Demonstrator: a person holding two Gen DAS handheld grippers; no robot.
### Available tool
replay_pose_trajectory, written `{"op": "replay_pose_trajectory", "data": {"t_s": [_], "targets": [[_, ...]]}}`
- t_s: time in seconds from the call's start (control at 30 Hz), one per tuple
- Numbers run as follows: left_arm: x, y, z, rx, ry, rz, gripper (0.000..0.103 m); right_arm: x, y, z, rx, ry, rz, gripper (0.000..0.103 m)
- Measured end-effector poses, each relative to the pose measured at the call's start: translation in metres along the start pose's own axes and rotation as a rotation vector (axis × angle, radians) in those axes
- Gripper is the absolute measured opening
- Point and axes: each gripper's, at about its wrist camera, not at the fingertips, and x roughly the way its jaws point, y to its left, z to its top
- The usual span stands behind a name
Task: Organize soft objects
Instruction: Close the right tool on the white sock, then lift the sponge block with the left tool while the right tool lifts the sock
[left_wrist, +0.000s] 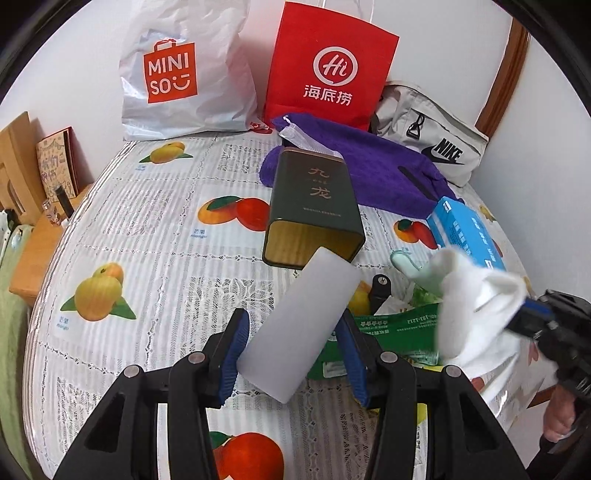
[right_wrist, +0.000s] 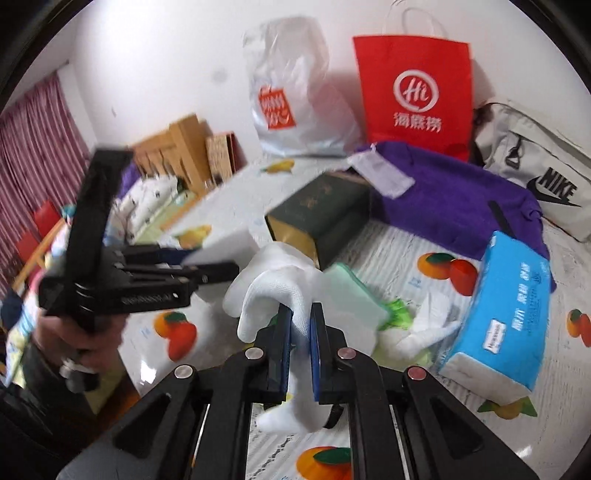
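Observation:
My left gripper (left_wrist: 293, 325) is shut on a white foam block (left_wrist: 301, 325), held tilted above the table with its far end pointing at the open mouth of a dark green tin (left_wrist: 314, 206) lying on its side. My right gripper (right_wrist: 301, 319) is shut on a white cloth (right_wrist: 275, 291), which droops over and below the fingers. From the left wrist view the cloth (left_wrist: 476, 306) hangs at the right, with the right gripper (left_wrist: 524, 321) behind it. The left gripper (right_wrist: 207, 266) with the block shows blurred in the right wrist view. A purple towel (left_wrist: 369, 166) lies behind the tin.
A blue tissue pack (right_wrist: 506, 314), a green sponge (right_wrist: 351, 295), crumpled tissue (right_wrist: 428, 328) and a green packet (left_wrist: 391, 328) lie at the right. A Miniso bag (left_wrist: 184, 74), red paper bag (left_wrist: 328, 62) and Nike bag (left_wrist: 436, 136) stand along the back wall. The table's left edge (left_wrist: 48, 258) drops off.

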Motion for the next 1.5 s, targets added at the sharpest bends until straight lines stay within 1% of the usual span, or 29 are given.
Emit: {"op": "replay_pose_trajectory", "data": {"t_s": [0.1, 0.2, 0.3, 0.4, 0.47, 0.53, 0.63, 0.7, 0.73, 0.77, 0.8, 0.83, 0.9, 1.0, 1.1, 1.23, 1.33, 1.5], "targets": [[-0.001, 0.001, 0.000, -0.007, -0.001, 0.002, 0.046, -0.016, -0.010, 0.002, 0.072, -0.039, 0.031, 0.009], [-0.001, 0.001, -0.001, -0.013, 0.002, 0.001, 0.046, -0.029, -0.016, 0.001, 0.104, -0.074, 0.013, 0.009], [-0.006, -0.001, -0.003, -0.016, -0.008, -0.006, 0.046, -0.040, -0.021, -0.004, 0.126, -0.084, 0.015, 0.009], [-0.008, -0.004, -0.003, -0.012, -0.017, -0.014, 0.046, -0.053, -0.026, -0.011, 0.145, -0.102, -0.013, 0.009], [-0.008, -0.008, -0.003, -0.010, -0.015, -0.013, 0.046, -0.060, -0.034, -0.016, 0.178, -0.110, -0.005, 0.009], [-0.008, -0.014, -0.005, -0.005, -0.017, -0.055, 0.046, -0.063, -0.041, -0.022, 0.219, -0.110, 0.001, 0.009], [-0.001, -0.028, -0.011, 0.008, 0.006, -0.099, 0.046, -0.061, -0.043, -0.033, 0.225, -0.089, -0.020, 0.009], [0.010, -0.040, -0.016, 0.017, 0.036, -0.139, 0.046, -0.063, -0.043, -0.040, 0.234, -0.085, -0.006, 0.009], [0.014, -0.045, -0.018, 0.023, 0.045, -0.146, 0.046, -0.064, -0.043, -0.044, 0.244, -0.084, 0.012, 0.009], [0.017, -0.050, -0.020, 0.029, 0.051, -0.137, 0.046, -0.066, -0.043, -0.046, 0.248, -0.085, 0.018, 0.009], [0.021, -0.054, -0.021, 0.039, 0.050, -0.113, 0.046, -0.067, -0.043, -0.049, 0.252, -0.087, 0.018, 0.009], [0.023, -0.055, -0.021, 0.043, 0.054, -0.101, 0.046, -0.069, -0.043, -0.052, 0.256, -0.091, 0.008, 0.009], [0.029, -0.055, -0.022, 0.039, 0.077, -0.100, 0.046, -0.074, -0.046, -0.058, 0.262, -0.091, -0.018, 0.009], [0.030, -0.053, -0.023, 0.040, 0.081, -0.094, 0.046, -0.082, -0.056, -0.068, 0.296, -0.100, -0.037, 0.009], [0.031, -0.055, -0.024, 0.050, 0.085, -0.080, 0.046, -0.089, -0.065, -0.075, 0.313, -0.113, -0.084, 0.009], [0.025, -0.049, -0.023, 0.031, 0.071, -0.083, 0.046, -0.095, -0.080, -0.086, 0.344, -0.109, -0.115, 0.009], [0.020, -0.040, -0.021, 0.023, 0.057, -0.047, 0.043, -0.094, -0.086, -0.093, 0.346, -0.095, -0.132, 0.009], [0.013, -0.026, -0.020, 0.005, 0.037, -0.013, 0.040, -0.089, -0.093, -0.100, 0.361, -0.082, -0.145, 0.009]]}}
